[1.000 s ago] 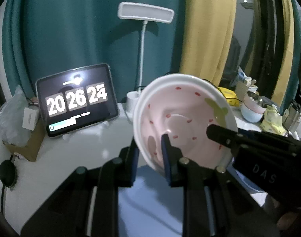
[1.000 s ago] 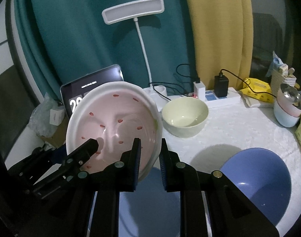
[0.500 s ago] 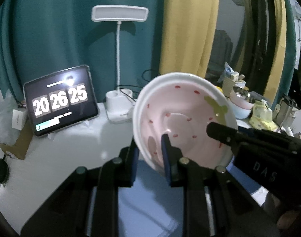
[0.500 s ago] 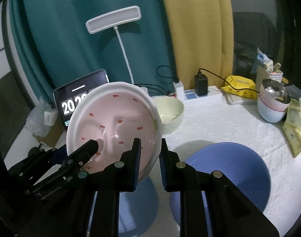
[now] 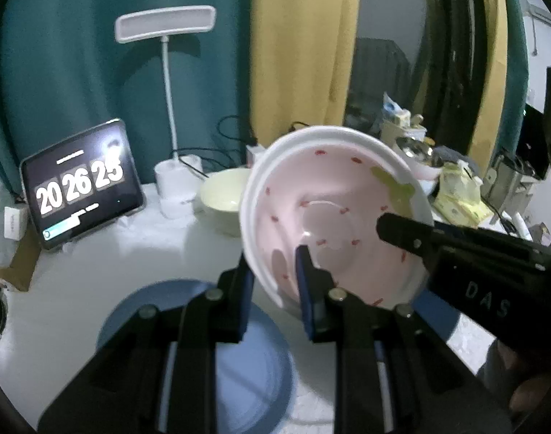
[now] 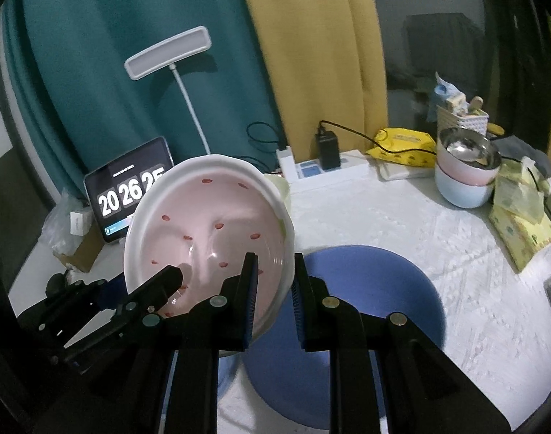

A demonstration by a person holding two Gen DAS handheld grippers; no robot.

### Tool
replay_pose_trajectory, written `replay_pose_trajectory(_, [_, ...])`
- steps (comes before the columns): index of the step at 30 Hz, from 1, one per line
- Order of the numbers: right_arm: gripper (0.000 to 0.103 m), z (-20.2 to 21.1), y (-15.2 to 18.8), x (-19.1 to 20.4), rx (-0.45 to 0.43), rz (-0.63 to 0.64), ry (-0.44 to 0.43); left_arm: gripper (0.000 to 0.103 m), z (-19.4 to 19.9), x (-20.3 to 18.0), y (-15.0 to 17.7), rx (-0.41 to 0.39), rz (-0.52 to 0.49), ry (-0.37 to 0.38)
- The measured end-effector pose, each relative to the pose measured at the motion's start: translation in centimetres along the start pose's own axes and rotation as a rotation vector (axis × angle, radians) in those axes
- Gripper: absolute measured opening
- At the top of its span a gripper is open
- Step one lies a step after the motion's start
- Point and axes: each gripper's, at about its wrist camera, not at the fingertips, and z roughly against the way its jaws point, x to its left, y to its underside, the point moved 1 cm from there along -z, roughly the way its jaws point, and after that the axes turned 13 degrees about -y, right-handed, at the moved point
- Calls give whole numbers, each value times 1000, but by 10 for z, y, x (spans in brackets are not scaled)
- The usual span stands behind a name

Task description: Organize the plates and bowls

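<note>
A pink bowl with red specks and a white rim (image 5: pixel 333 209) hangs tilted above the table, held from both sides. My left gripper (image 5: pixel 273 289) is shut on its left rim, one finger inside and one outside. My right gripper (image 6: pixel 273 300) is shut on the right rim of the same bowl (image 6: pixel 210 235). Below lie two blue plates: a large one (image 6: pixel 366 307) under the right gripper and another (image 5: pixel 203 343) under the left. A pale yellow-green bowl (image 5: pixel 221 199) stands behind on the table, half hidden by the pink bowl.
A tablet showing a clock (image 5: pixel 80 184) and a white desk lamp (image 5: pixel 165 29) stand at the back left. At the back right are a power strip (image 6: pixel 322 170), a yellow packet (image 6: pixel 402 144), stacked bowls topped by a steel one (image 6: pixel 463 173), and green packets (image 6: pixel 521 224).
Both grippers carried the pink bowl to the right across the table. The tablet and lamp slid left in view, and the blue plates now lie beneath the bowl.
</note>
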Motion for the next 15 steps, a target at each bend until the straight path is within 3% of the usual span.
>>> replay_pose_trajectory(15, [19, 24, 15, -44, -9, -63, 22, 23, -2, -48, 11, 34, -67, 38])
